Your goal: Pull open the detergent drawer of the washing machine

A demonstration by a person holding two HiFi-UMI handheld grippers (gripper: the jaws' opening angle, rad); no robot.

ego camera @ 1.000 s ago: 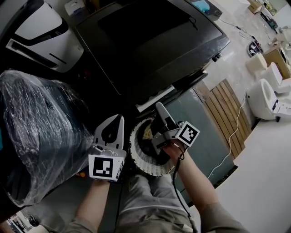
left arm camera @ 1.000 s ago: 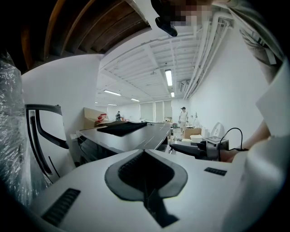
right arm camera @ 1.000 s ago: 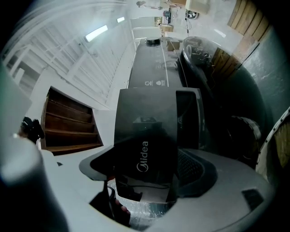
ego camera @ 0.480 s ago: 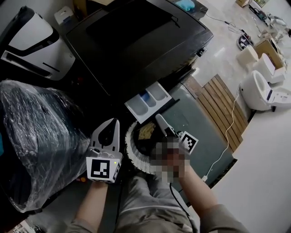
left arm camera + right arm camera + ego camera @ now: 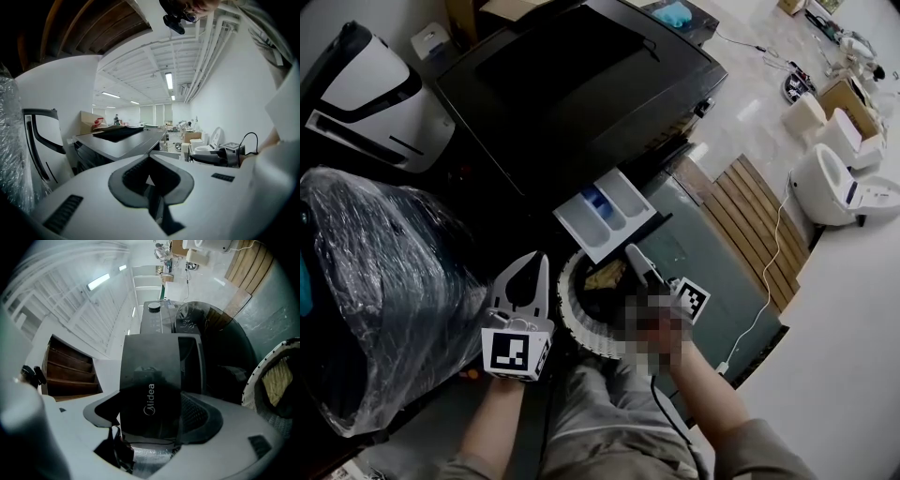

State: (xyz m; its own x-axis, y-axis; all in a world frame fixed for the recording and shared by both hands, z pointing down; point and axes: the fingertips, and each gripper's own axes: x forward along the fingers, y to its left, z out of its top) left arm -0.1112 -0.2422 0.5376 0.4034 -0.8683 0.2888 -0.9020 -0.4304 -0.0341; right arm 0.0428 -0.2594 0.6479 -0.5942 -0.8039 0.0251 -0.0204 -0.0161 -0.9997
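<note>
The dark washing machine (image 5: 581, 84) fills the top of the head view. Its detergent drawer (image 5: 605, 214) stands pulled out, white inside with a blue compartment. My right gripper (image 5: 635, 255) is at the drawer's near end. In the right gripper view the dark drawer front (image 5: 151, 380), marked Midea, sits between the jaws of the right gripper (image 5: 150, 405), which is shut on it. My left gripper (image 5: 532, 267) hovers left of the drawer, apart from it. Seen from its own camera, the left gripper (image 5: 150, 174) is shut with nothing in it.
A white ribbed basket (image 5: 581, 326) with cloth inside sits under the drawer, also the basket (image 5: 276, 380) at the right. A large plastic-wrapped bundle (image 5: 380, 281) lies at the left. A white appliance (image 5: 380, 89) is at the far left, wooden slats (image 5: 759, 225) and a cable at the right.
The drawer has slid out of the machine, from nearly closed to well open. My right gripper came back toward me with its front. The left gripper stayed about where it was.
</note>
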